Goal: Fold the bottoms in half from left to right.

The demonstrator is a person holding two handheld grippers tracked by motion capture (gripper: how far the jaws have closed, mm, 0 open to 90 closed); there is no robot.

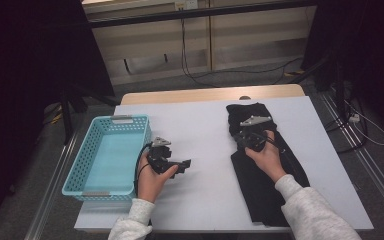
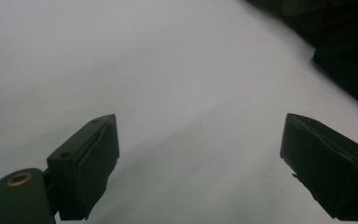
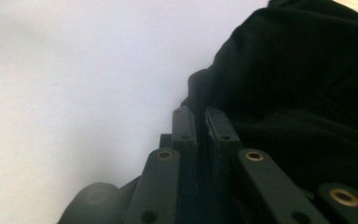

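Observation:
A long black cloth [image 1: 267,190] lies lengthwise on the right half of the white table [image 1: 200,125]. My right gripper [image 1: 242,136] sits over the cloth's upper left part. In the right gripper view its jaws [image 3: 200,114] stand almost together, pinching the bunched left edge of the black cloth [image 3: 298,84]. My left gripper [image 1: 182,165] rests low on the table beside the basket, pointing right. Its jaws stand wide apart in the left gripper view [image 2: 200,140], with bare white table between them. The dark cloth [image 2: 349,70] shows far off at that view's upper right.
A light blue perforated basket [image 1: 130,121] stands at the table's left edge with nothing visible inside. Bare white surface lies between the two hands. Behind the table are a wooden strip [image 1: 205,94], floor cables and dark stands.

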